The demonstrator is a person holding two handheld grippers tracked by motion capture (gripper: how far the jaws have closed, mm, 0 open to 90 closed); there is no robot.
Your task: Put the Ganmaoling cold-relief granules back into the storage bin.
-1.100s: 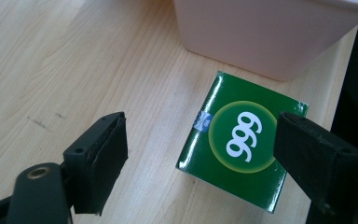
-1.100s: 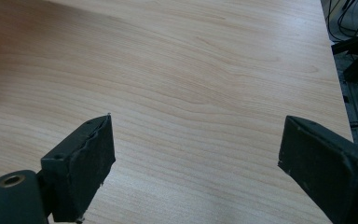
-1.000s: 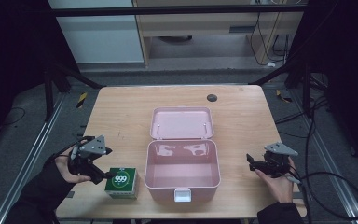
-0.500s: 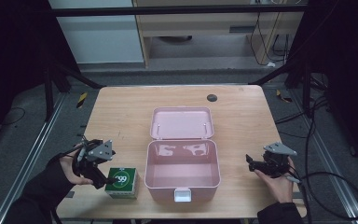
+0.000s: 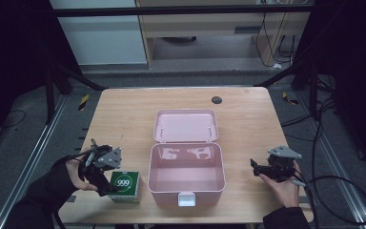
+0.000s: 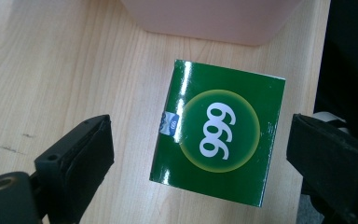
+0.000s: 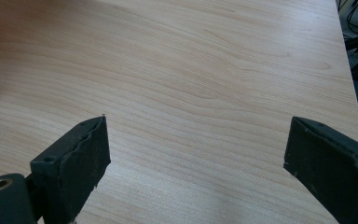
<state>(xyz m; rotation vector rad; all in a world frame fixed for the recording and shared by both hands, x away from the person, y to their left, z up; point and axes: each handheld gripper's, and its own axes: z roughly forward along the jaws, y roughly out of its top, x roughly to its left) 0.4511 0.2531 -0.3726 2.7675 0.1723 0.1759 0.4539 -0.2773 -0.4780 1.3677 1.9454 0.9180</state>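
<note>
Wooden table [image 5: 124,114] — green box [image 6: 216,151] flat, "999" reading sideways.

Lab-type recording bay.
Wooden table [image 5: 124,114] ringed by black frame struts [image 5: 286,71], loose cables [image 5: 333,186], metal floor rails [image 5: 33,157].

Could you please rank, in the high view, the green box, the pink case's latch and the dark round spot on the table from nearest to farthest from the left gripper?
From the left gripper:
1. Green box, right beside it at the table's near-left edge.
2. Pink case's latch, on the case's near wall, to the right.
3. Dark round spot, at the table's far side.
</note>
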